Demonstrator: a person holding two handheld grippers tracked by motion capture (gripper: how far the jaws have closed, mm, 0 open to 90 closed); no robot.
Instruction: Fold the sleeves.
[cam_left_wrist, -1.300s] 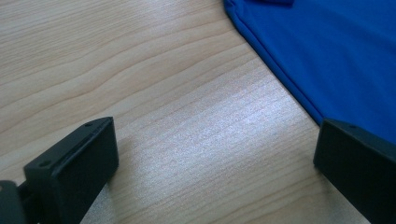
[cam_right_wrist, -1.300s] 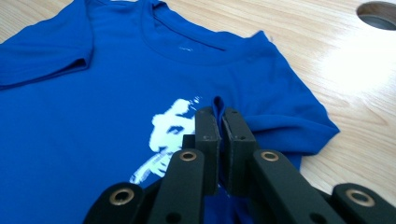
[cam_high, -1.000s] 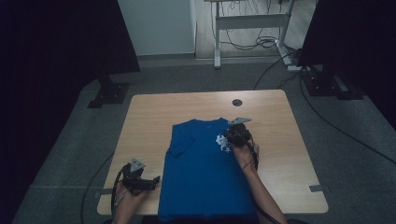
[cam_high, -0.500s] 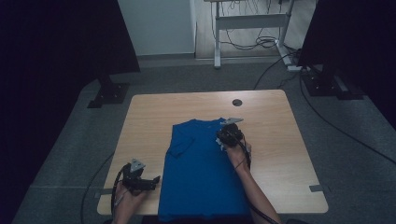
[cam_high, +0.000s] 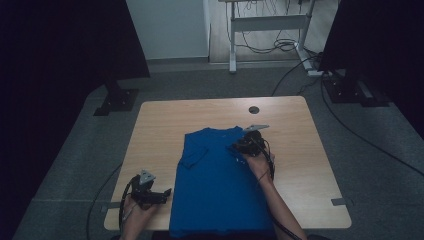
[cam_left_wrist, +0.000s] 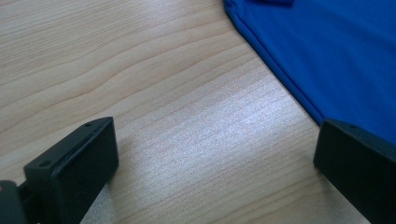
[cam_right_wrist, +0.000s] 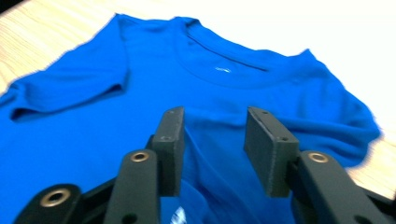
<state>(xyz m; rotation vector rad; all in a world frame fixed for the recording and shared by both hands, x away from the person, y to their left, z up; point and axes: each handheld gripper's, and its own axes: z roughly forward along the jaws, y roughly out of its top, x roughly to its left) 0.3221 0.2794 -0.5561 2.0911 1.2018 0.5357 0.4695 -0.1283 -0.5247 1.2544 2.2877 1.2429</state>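
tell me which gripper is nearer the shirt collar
Right. The right gripper is over the shirt beside its collar; the left gripper sits off the shirt's lower left edge.

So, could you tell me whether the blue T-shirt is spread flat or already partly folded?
Partly folded. The T-shirt lies on the table with both sleeves turned in over the body, leaving a narrow column.

No legible text — shirt label unreadable.

A wooden table (cam_high: 165, 120) bears a small dark disc (cam_high: 254, 109), perhaps a grommet; beyond, a metal stand (cam_high: 267, 22).
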